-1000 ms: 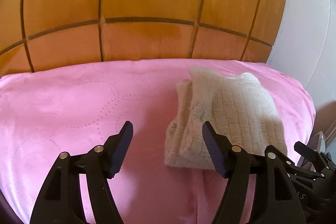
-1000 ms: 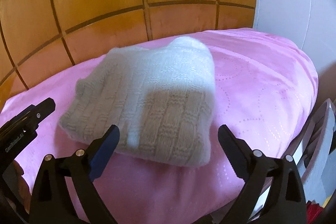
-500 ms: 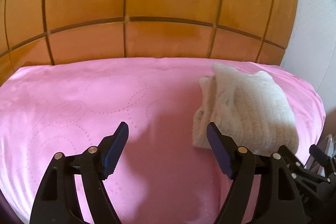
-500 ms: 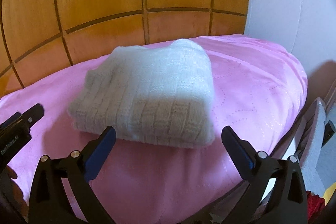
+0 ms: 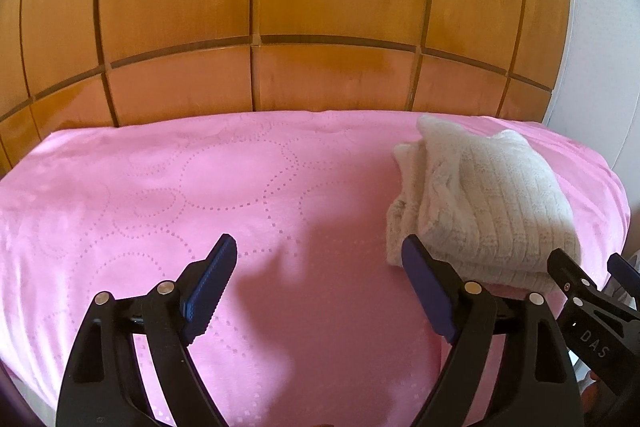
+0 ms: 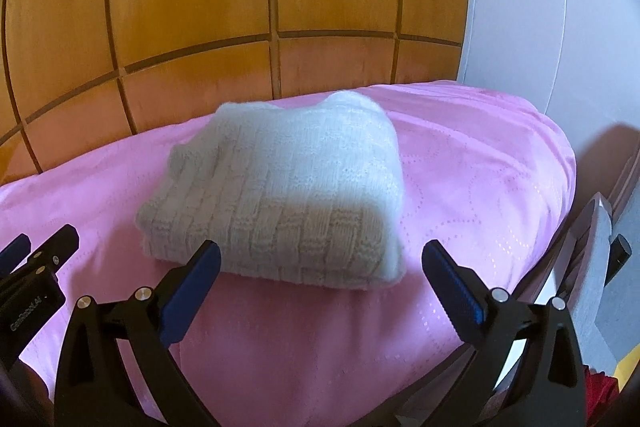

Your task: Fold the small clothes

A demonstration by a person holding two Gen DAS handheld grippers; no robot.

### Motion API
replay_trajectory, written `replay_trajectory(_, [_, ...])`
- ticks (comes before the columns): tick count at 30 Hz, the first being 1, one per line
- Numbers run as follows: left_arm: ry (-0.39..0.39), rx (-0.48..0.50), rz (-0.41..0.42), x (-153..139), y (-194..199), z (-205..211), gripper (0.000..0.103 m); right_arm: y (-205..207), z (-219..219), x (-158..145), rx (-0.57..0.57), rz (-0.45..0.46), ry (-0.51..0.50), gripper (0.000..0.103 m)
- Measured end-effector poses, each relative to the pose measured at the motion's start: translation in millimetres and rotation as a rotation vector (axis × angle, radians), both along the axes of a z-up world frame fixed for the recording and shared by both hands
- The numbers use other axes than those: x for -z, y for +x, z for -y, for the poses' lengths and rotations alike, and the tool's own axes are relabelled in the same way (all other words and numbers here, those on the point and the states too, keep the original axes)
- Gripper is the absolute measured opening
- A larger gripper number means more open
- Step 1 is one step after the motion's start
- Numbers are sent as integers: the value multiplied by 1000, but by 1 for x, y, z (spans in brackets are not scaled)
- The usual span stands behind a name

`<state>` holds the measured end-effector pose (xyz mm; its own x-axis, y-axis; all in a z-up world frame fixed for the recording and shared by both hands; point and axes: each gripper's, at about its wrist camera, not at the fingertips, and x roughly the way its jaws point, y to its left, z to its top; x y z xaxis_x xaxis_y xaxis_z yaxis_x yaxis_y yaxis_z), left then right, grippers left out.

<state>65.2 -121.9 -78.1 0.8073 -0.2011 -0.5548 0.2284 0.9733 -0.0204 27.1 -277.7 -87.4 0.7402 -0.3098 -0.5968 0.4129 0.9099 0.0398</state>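
Lying folded on the right part of pink bedspread: knit garment, free of both tools | left gripper jaws just widened, nothing between | right gripper spread wide, empty | garment's near-right corner hidden behind tool in left view

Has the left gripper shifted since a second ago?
Yes. The left gripper has drawn back and leftward from the folded knit on the pink cover; its jaws, just opening, hold nothing.
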Motion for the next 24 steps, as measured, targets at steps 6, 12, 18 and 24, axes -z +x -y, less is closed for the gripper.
replay_trajectory(6, [7,4,7,-1,-1,1,88,0,3,-5,11,12,-3,101])
replay_trajectory(12, [12,17,-2,1,-1,5,88,1,0,-4,-8,6,-10,101])
replay_trajectory(18, [22,21,-7,3,-2,7,92,3,-2,1,-11,-11,-8,101])
replay_trajectory(24, [28,33,1,2,-4,9,93,4,-2,1,-15,-12,-10,101])
